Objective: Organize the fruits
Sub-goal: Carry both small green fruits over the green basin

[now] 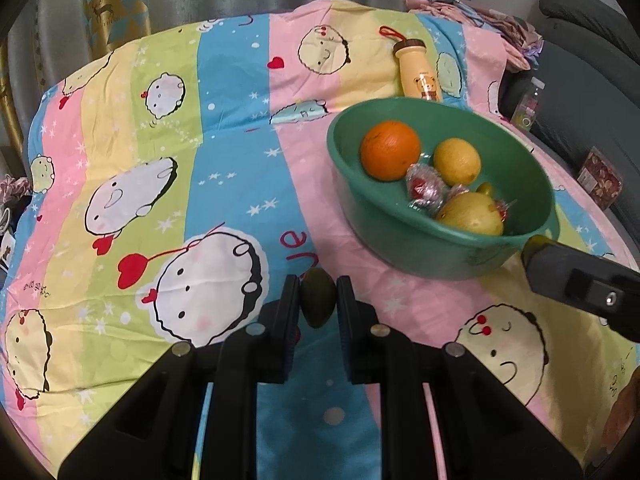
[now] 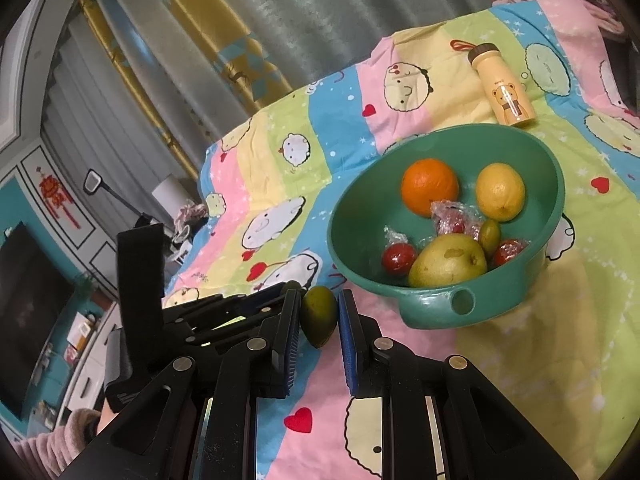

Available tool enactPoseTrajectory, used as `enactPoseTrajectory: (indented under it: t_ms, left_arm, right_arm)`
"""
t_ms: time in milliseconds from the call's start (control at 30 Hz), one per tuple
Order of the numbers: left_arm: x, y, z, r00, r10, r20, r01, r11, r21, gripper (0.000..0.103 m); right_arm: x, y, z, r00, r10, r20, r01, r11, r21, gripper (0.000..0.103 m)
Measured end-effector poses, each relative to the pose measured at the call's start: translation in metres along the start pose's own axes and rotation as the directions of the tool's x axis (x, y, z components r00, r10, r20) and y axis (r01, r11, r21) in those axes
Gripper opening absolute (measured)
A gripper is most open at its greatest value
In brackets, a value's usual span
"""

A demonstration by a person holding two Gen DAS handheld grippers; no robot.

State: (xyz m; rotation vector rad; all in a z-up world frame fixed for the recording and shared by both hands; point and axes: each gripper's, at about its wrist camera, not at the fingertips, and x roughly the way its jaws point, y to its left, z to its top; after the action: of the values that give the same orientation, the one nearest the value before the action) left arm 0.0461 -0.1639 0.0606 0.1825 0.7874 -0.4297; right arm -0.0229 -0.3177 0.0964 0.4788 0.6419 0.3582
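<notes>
My left gripper is shut on a small dark green fruit, held above the cartoon sheet just left of a green bowl. My right gripper is shut on a similar small green fruit, in front of the bowl's near rim. In the bowl lie an orange, a lemon, a pear, a small green fruit and wrapped red fruits. In the left wrist view the right gripper enters from the right, by the bowl's rim.
A cream bottle with a bear picture lies on the sheet behind the bowl. Crumpled clothes sit at the far right edge, with a dark sofa beyond. Curtains hang behind. The striped sheet stretches out left of the bowl.
</notes>
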Motion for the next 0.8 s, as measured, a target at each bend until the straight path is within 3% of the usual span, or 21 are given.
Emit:
enactPoseTrajectory:
  t_ms: [800]
  left_arm:
    - [-0.037,-0.027,0.024,0.998,-0.013,0.064,0.011,1.000,0.026,0.018]
  right_arm:
    - [-0.027,-0.010,0.013,0.995,0.027,0.092,-0.030,0.999,0.035,0.020]
